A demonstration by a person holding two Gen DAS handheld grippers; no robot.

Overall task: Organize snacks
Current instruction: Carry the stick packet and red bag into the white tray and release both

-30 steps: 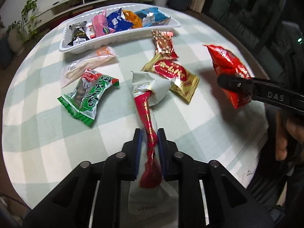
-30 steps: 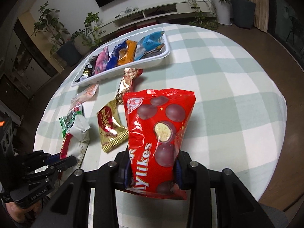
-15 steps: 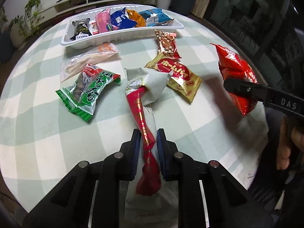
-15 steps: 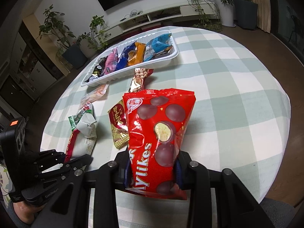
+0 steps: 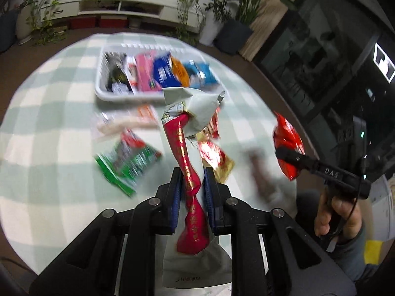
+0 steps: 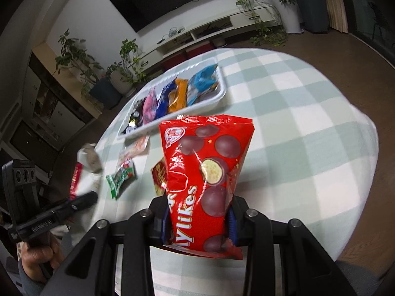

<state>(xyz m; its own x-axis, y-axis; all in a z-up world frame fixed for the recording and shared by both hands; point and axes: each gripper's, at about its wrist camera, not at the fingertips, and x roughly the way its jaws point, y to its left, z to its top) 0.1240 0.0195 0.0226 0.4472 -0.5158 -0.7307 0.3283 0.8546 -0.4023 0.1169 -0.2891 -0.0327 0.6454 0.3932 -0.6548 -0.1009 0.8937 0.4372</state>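
Note:
My left gripper point(image 5: 191, 172) is shut on a red and white twisted snack packet point(image 5: 182, 138) and holds it lifted above the table; it also shows in the right wrist view point(image 6: 84, 170). My right gripper point(image 6: 197, 204) is shut on a red bag of chocolate balls point(image 6: 205, 170), held upright in the air; the bag shows in the left wrist view point(image 5: 287, 145). A white tray point(image 6: 217, 98) with several snack packs sits at the far side of the round table; it shows in the left wrist view point(image 5: 101, 91).
On the green-checked tablecloth point(image 6: 296, 123) lie a green packet point(image 5: 128, 162), a clear packet point(image 5: 123, 123), a gold and red packet point(image 5: 217, 160) and another red packet behind the held one. Plants and a TV cabinet stand beyond the table.
My left gripper has lifted the red and white packet off the table and swung toward the tray. My right gripper has risen a little with the red bag.

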